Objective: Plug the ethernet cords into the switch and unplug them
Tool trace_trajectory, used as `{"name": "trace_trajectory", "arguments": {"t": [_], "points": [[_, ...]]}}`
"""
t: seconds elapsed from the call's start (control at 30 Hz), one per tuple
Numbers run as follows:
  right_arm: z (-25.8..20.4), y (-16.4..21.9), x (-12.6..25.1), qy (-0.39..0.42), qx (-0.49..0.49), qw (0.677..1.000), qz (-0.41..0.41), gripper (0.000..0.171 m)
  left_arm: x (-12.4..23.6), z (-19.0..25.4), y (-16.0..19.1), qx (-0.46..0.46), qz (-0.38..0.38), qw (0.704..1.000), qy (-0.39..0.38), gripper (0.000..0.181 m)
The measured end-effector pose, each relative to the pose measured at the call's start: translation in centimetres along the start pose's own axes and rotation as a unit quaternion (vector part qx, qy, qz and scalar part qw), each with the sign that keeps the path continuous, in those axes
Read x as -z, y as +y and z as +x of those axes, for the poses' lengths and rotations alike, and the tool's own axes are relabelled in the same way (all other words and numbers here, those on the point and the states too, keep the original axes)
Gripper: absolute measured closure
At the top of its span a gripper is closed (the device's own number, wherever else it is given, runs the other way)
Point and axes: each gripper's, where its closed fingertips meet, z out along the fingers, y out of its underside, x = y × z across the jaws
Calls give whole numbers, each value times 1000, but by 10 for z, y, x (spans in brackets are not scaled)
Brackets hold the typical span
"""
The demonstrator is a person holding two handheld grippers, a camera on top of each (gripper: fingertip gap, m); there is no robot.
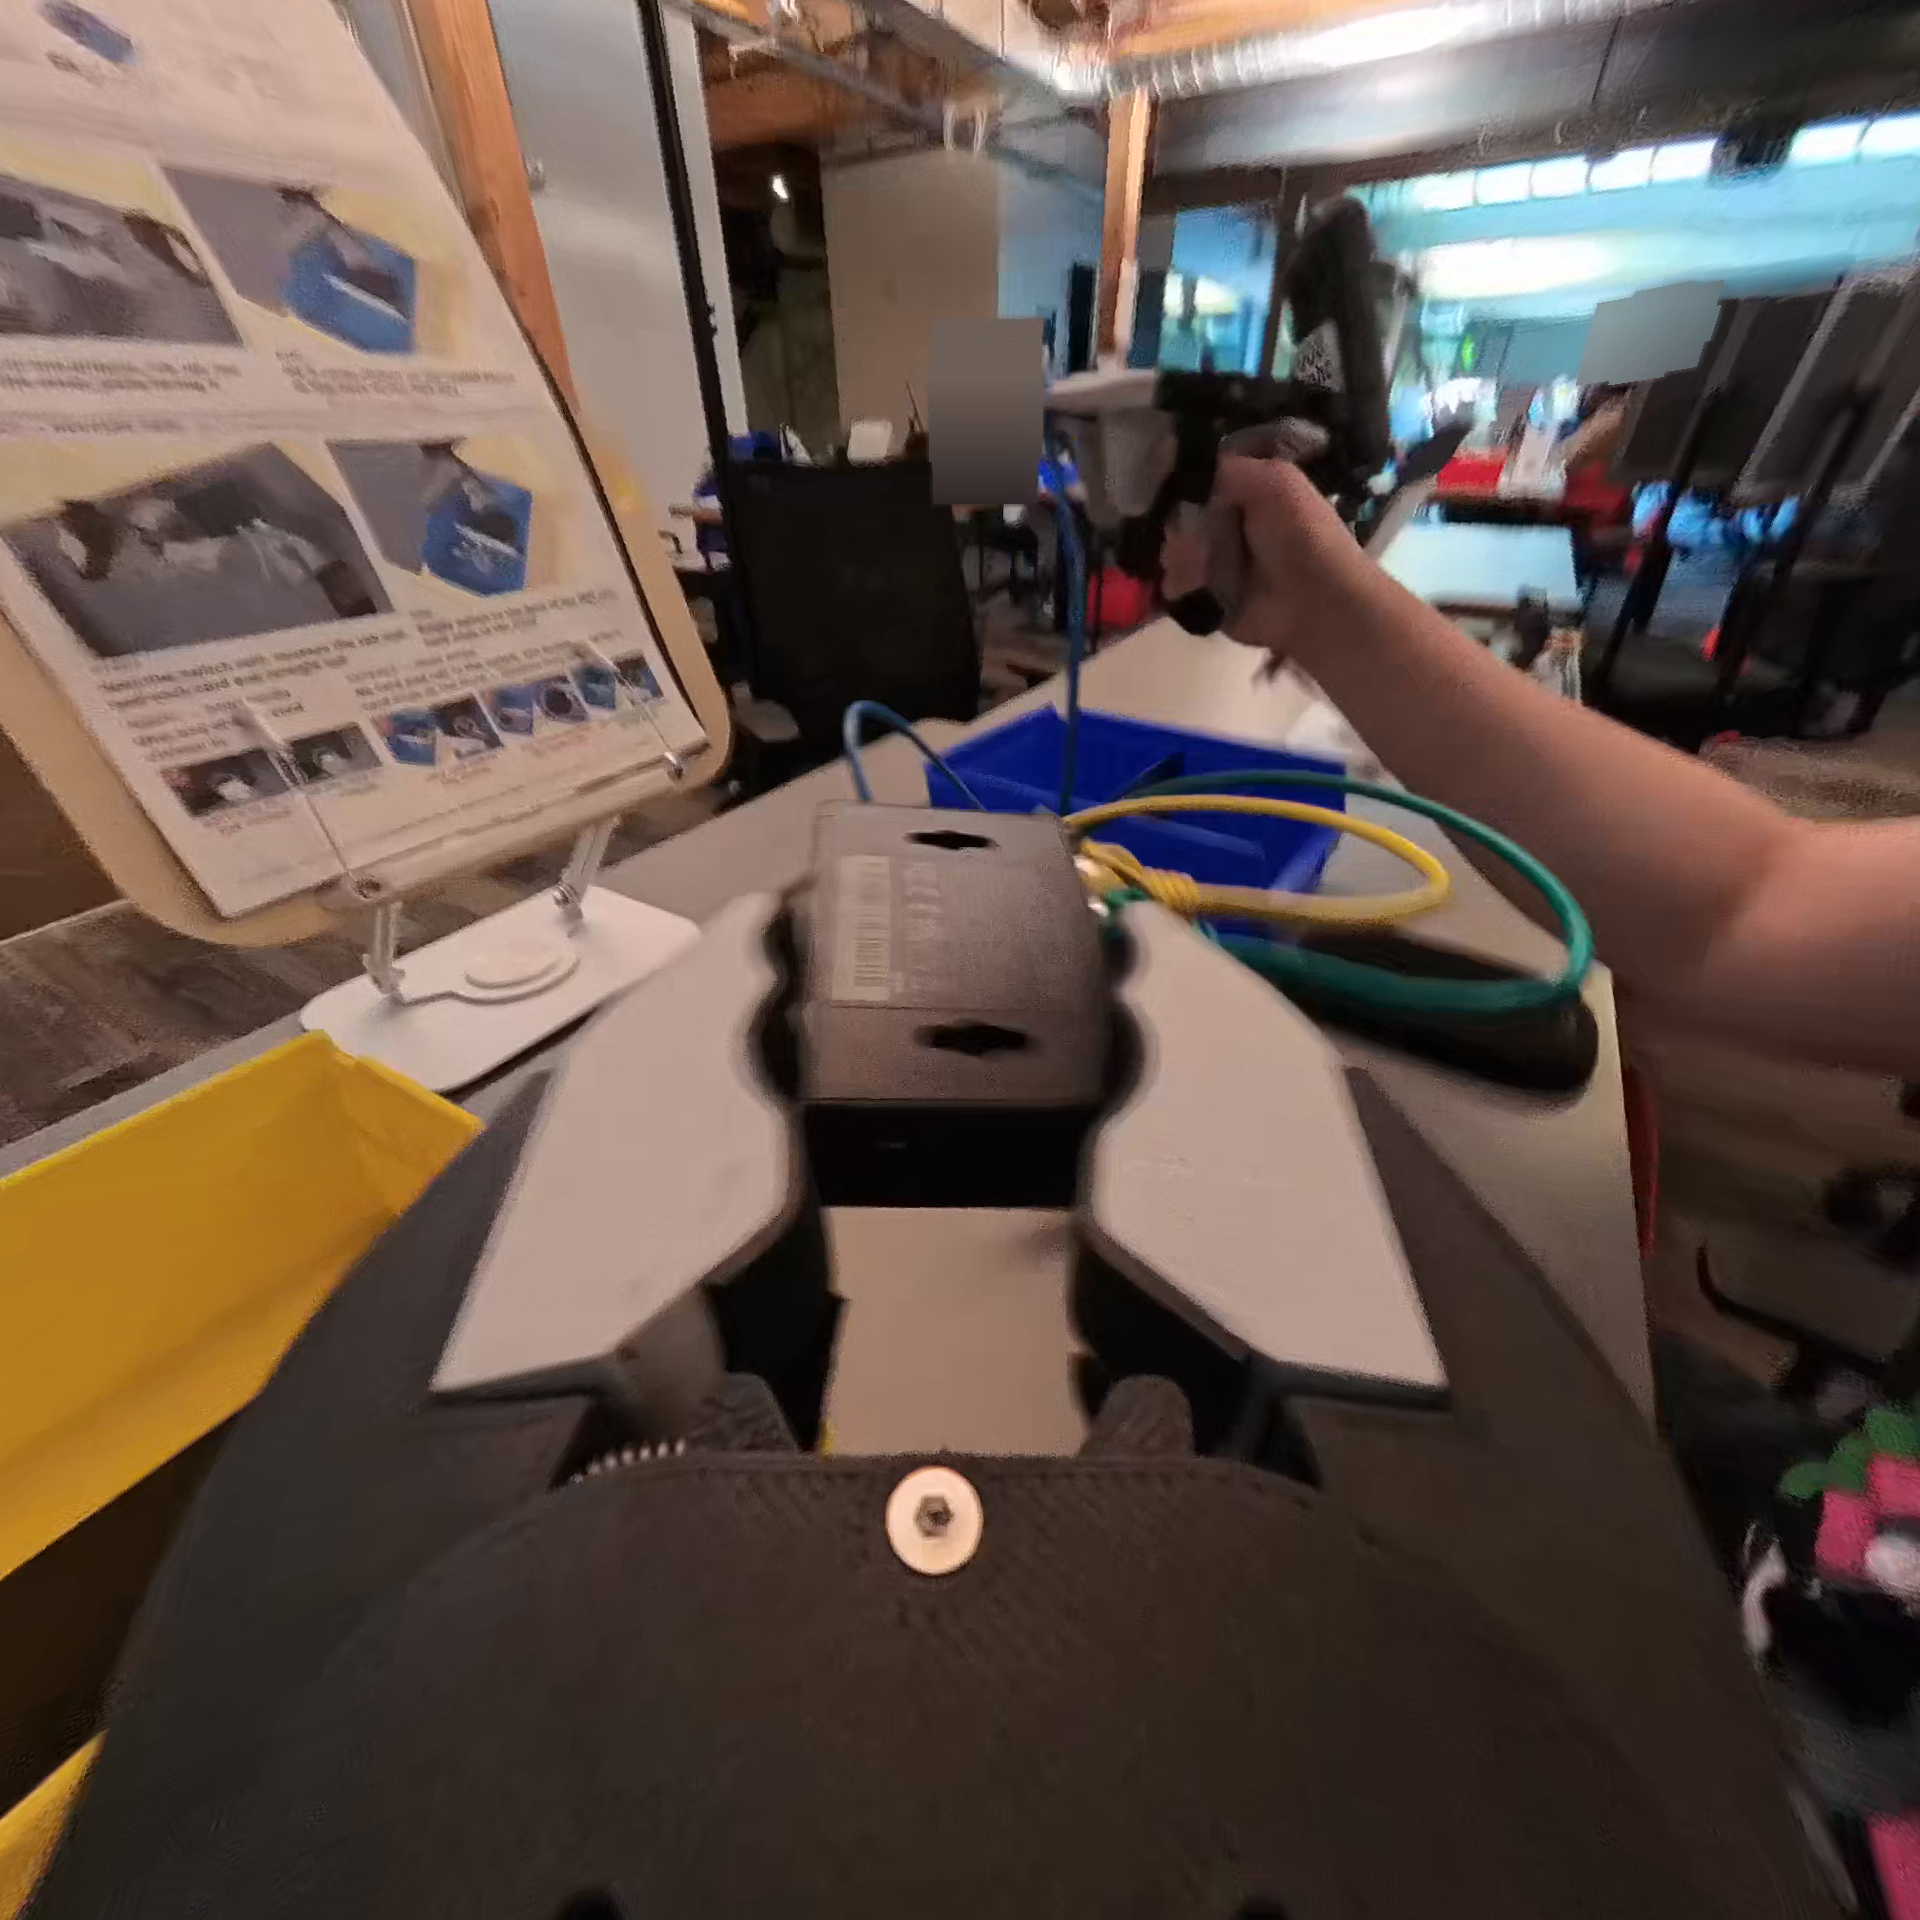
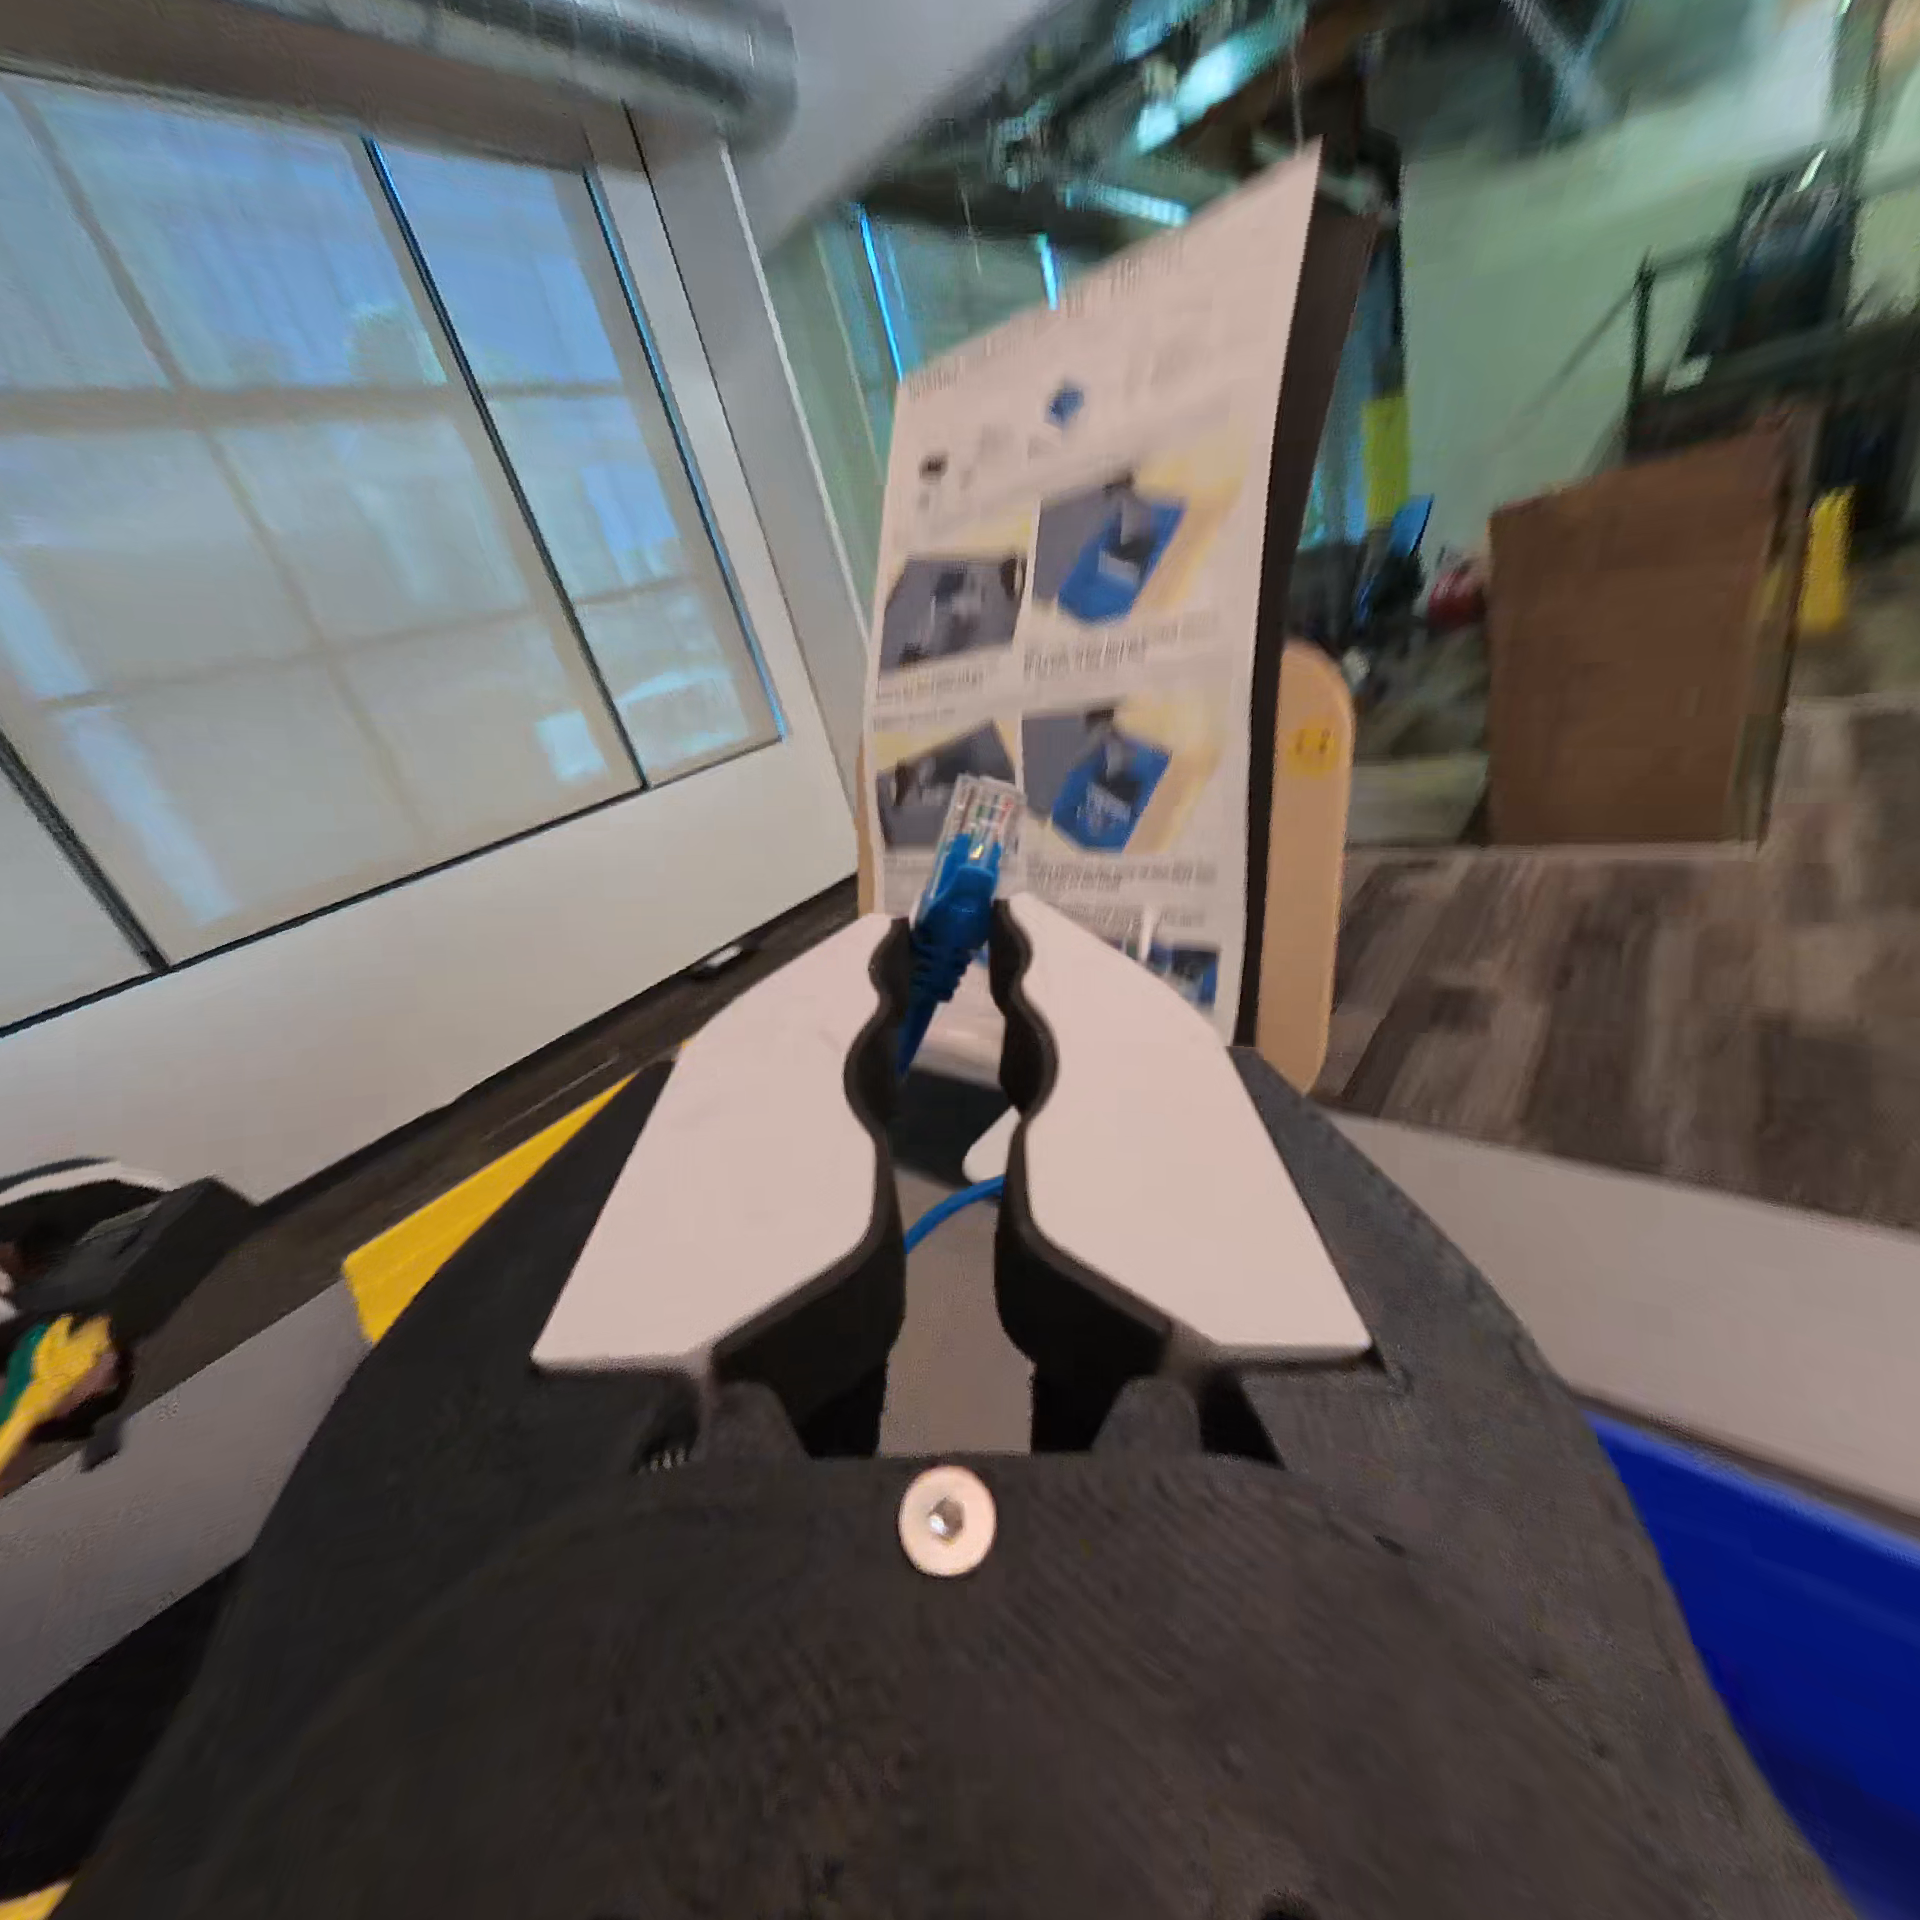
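Your left gripper [image 1: 940,997] is clamped on the black rectangular plastic switch [image 1: 940,935], held underside up above the grey table [image 1: 1507,914], with the yellow ethernet cord [image 1: 1340,831] and green ethernet cord [image 1: 1507,821] at its right end, apparently plugged in. Your right gripper [image 2: 943,920], raised at the far right, pinches the blue ethernet cord [image 2: 951,914] just behind its clear plug. That cord is out of the switch; whether you are mid-plugging or unplugging is unclear. To plug in, turn the plug toward a free port.

We see bright daylight from the window [image 2: 312,499] left of the instruction sheet [image 2: 1081,644]; motion blur smears both views, and the wide-angle lens bends straight lines near the edges.
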Motion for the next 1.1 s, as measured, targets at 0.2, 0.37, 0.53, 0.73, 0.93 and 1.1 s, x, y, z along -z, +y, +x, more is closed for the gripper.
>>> {"name": "trace_trajectory", "arguments": {"t": [0.2,0.37,0.53,0.73,0.93,1.1], "points": [[-7,-51,8,-4,52,999,6,154,55,-12,-71,136,218,965,59,181],[-18,-3,1,-15,70,996,-45,156,-12,13,3,145,47,988,34,181],[-33,38,-2,-54,44,995,-67,156,-47,62,104,124,-163,979,-13,145],[-50,42,-9,-74,96,991,-58,156,-54,77,225,38,-357,924,-131,107],[-68,-6,-13,-90,128,987,-31,156,-57,72,264,-9,-469,873,-137,119],[-103,-40,6,-139,158,976,-50,156,-57,45,262,-6,-460,869,-180,118]]}}
